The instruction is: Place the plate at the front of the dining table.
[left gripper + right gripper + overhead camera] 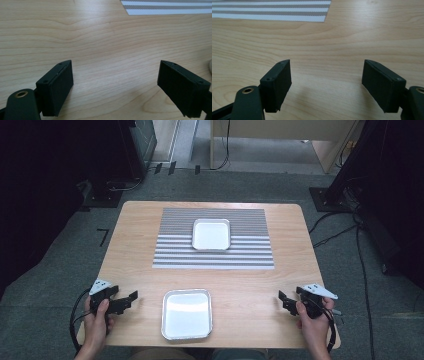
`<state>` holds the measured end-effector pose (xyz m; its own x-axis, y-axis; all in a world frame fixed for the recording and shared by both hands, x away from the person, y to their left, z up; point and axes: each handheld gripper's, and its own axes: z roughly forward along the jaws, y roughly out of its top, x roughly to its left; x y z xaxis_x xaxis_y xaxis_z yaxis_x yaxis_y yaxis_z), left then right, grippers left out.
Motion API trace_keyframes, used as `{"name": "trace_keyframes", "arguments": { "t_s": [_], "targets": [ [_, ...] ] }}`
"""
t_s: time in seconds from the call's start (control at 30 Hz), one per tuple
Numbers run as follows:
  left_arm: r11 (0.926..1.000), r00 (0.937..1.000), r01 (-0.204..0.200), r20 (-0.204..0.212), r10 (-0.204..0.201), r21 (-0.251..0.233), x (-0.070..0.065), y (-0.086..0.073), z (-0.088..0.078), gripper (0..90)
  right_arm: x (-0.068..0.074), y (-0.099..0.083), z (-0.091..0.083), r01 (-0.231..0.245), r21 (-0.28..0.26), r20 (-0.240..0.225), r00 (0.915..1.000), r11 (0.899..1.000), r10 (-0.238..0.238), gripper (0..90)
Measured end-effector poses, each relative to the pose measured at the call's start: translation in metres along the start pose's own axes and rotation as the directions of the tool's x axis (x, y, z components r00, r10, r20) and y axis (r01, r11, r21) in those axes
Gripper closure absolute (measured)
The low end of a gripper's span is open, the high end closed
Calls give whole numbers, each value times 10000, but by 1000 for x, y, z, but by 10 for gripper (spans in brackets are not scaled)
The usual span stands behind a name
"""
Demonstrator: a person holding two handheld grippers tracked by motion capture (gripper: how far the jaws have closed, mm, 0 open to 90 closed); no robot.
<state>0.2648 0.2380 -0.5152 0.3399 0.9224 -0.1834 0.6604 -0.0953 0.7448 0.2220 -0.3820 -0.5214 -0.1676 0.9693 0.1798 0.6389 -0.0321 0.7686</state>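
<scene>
Two square metal trays lie on the wooden table (130, 245). The smaller tray (211, 234) sits on a grey-and-white striped mat (215, 240) at the middle back. Near the front edge, off the mat, rests the larger tray (186, 314). My left gripper (131, 299) rests low at the front left, left of the larger tray, open and holding nothing (115, 90). At the front right my right gripper (283, 301) is open too, with bare wood between its jaws (327, 83). Both trays look empty.
The mat's corner (165, 7) lies ahead of the left gripper, and the mat's other front corner (287, 11) ahead of the right one. Grey carpet, cables (350, 225) and dark stands surround the table.
</scene>
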Motion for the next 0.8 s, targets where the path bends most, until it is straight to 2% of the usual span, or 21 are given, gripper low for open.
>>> {"name": "trace_keyframes", "arguments": {
  "t_s": [0.07, 0.17, 0.4, 0.53, 0.57, 0.63, 0.67, 0.8],
  "targets": [
    [10000, 10000, -14, -61, 14, 39, 2, -1, -2, 122, -3, -3, -2, 51, 19, 120, 9999, 10000, -51, 238],
    [9997, 9990, -181, -398, 187, 148, 4, -2, -4, 116, -6, -6, -8, 188, -82, 323, 9993, 9998, -185, 237],
    [9993, 9970, -326, -691, 337, 170, 10, -8, -11, 109, -23, -13, -21, -99, -138, 562, 9984, 9999, 107, 236],
    [9991, 9955, -396, -855, 408, 158, 11, -10, -13, 105, -26, -17, -25, 17, 200, 873, 9962, 9998, -35, 237],
    [9984, 9933, -522, -1020, 541, 208, 11, -11, -13, 104, -26, -17, -25, 53, 273, 961, 9953, 9996, -79, 238],
    [9954, 9842, -851, -1521, 909, 442, 9, -12, -13, 101, -27, -18, -26, 154, 294, 982, 9950, 9994, -183, 238],
    [9946, 9819, -923, -1614, 989, 479, 9, -13, -14, 101, -26, -18, -26, 215, 351, 1067, 9940, 9992, -252, 238],
    [9941, 9813, -969, -1621, 1036, 490, 9, -16, -16, 101, -26, -20, -27, 570, 509, 1265, 9900, 9971, -630, 234]
  ]
}}
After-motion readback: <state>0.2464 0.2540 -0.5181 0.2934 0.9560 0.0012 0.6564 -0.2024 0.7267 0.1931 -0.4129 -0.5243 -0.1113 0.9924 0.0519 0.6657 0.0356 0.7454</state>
